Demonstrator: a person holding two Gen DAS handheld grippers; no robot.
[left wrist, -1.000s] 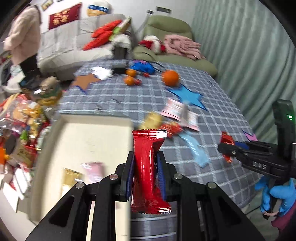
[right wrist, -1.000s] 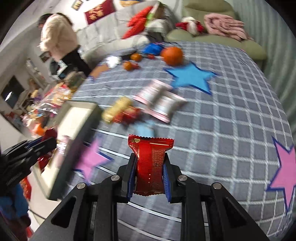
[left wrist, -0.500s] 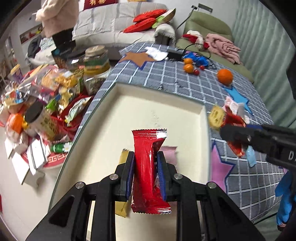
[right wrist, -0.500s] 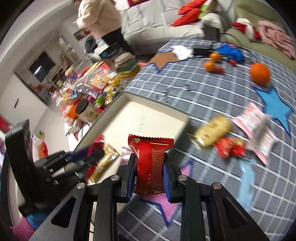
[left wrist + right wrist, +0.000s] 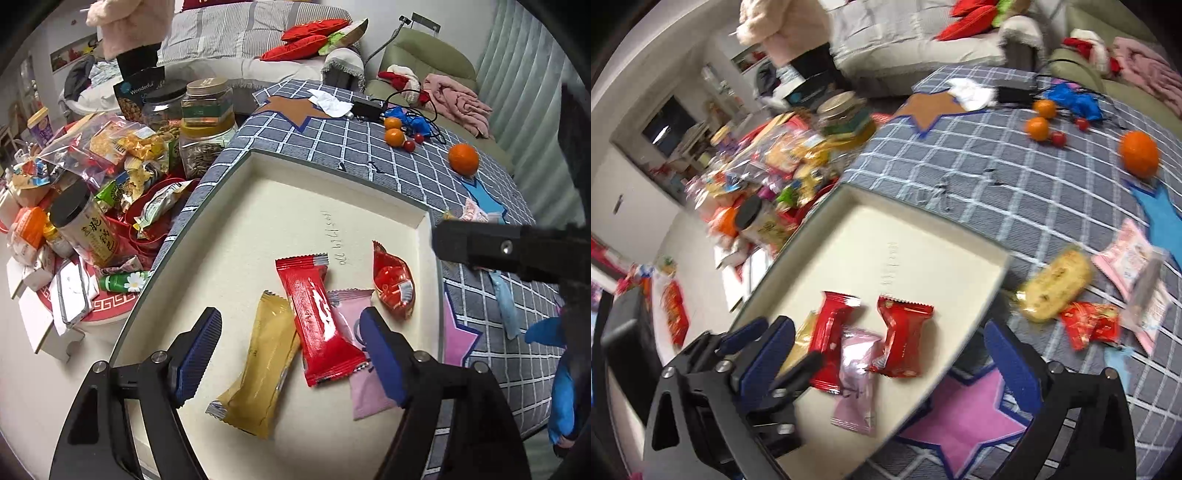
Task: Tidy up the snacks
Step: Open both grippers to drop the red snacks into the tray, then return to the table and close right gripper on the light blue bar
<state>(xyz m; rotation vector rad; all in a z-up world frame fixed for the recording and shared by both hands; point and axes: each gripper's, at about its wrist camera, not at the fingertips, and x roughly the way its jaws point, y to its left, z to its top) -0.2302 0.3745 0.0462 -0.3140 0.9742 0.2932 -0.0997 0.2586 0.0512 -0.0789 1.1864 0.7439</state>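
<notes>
Both grippers hang over the cream tray (image 5: 229, 206) and both have just been opening, w/ nothing between the pads now. The left gripper (image 5: 291, 350) stands wide apart, and the long red bar wrapper (image 5: 317, 317) lies flat on the tray floor right in front of it, between its two blue pads but not touched; it rests partly over the gold wrapper (image 5: 262, 369) on the left pad side and the pink wrapper (image 5: 354, 332) on the right pad side. The right gripper (image 5: 890, 354) is also fully spread, and the short red packet (image 5: 905, 336) lies loose just ahead of it, leaning on the pink one. I judge both packets were let go here because the tray is the collecting place, so the snacks pile together near its close corner. More snacks wait on the checked tablecloth (image 5: 960, 177) to the right of the right gripper: a yellow cake packet (image 5: 1052, 291), a small red packet (image 5: 1089, 325) and pink sachets (image 5: 1126, 254). Next step, probably, is to go back for those; jaws are already open enough for it.
</notes>
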